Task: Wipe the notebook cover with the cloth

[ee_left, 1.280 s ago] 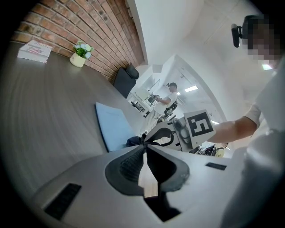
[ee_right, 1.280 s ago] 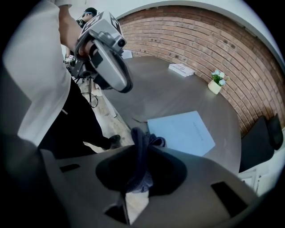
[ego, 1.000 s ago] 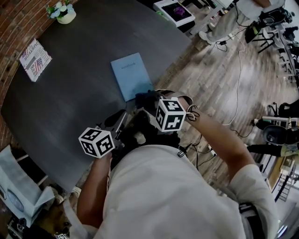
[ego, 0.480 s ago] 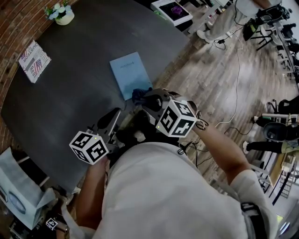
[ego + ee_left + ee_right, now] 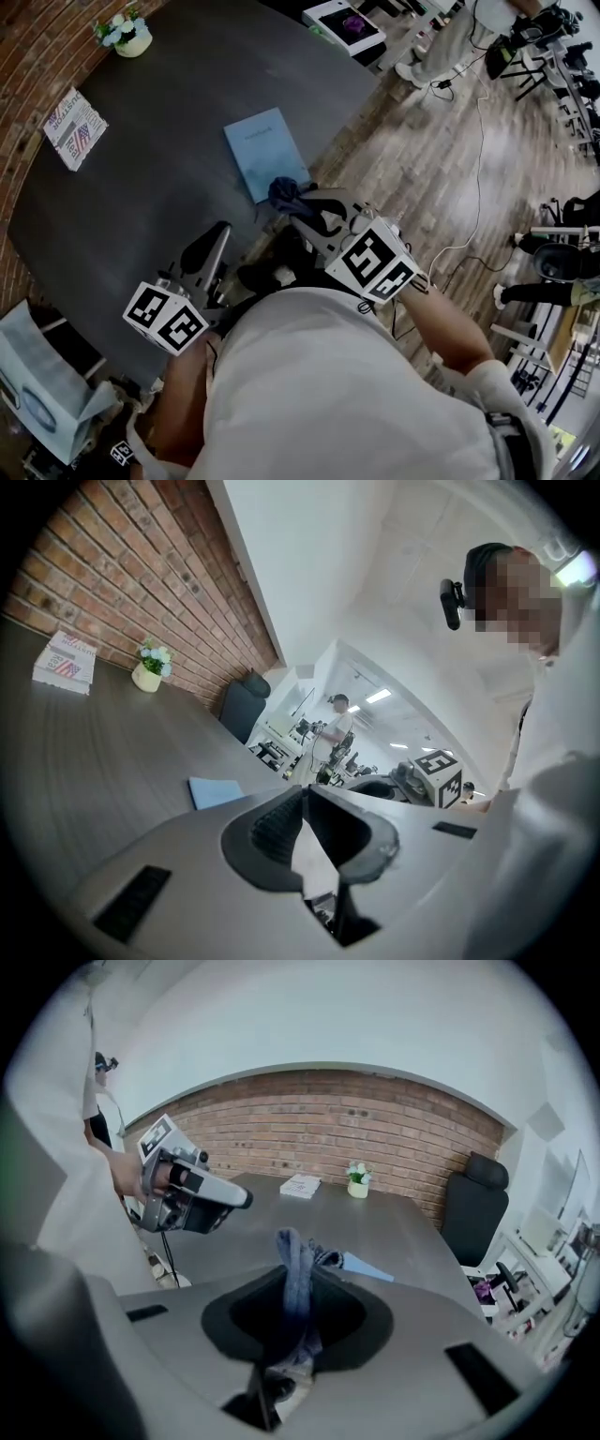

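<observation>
A light blue notebook (image 5: pixel 266 151) lies flat on the dark round table (image 5: pixel 178 122), near its right edge; it also shows as a blue sliver (image 5: pixel 370 1268) past the cloth and as a small blue patch (image 5: pixel 214 790). My right gripper (image 5: pixel 292 202) is shut on a dark blue cloth (image 5: pixel 286 194), which hangs bunched over the notebook's near corner. From the right gripper view the cloth (image 5: pixel 297 1283) stands up between the closed jaws. My left gripper (image 5: pixel 216 234) hovers over the table's near edge, shut and empty, left of the notebook.
A white box with print (image 5: pixel 74 127) and a small pot of flowers (image 5: pixel 126 34) sit at the table's far side by the brick wall. A black office chair (image 5: pixel 476 1208) stands beyond the table. Wooden floor with cables lies to the right.
My right gripper has moved forward with the cloth, now at the notebook's near corner. My left gripper has drawn back and down toward the table's near edge.
</observation>
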A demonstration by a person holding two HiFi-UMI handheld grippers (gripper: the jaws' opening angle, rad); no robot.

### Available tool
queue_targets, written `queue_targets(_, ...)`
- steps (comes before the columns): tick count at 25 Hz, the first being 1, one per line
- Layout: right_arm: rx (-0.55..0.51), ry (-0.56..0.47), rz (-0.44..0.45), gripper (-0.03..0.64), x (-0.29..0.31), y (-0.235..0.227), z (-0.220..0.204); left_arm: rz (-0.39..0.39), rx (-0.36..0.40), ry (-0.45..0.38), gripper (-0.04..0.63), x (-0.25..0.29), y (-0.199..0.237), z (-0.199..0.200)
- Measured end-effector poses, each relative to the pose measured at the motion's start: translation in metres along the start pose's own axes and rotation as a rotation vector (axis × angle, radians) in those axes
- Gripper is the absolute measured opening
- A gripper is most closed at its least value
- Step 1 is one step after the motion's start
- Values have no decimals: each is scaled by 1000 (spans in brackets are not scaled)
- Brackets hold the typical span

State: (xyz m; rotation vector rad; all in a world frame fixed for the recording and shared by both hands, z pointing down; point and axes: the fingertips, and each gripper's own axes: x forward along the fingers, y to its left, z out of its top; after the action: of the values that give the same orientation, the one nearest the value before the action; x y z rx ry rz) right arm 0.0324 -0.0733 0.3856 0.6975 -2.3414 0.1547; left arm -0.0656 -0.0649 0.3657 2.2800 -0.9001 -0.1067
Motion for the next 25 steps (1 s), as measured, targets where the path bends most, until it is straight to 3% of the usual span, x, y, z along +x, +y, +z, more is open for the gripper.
queue_targets(10,224,-171,-129,81,-42,-7,21,7,39,-47,29,-36,-19,13)
queue_targets(15,339,-238,-152,81,-53,-8,26,-6,49,-49,29,-48,-24,12)
queue_targets(25,364,-304,-184,81,-70,4,36,-35,81,-64,29,-58,-37,15)
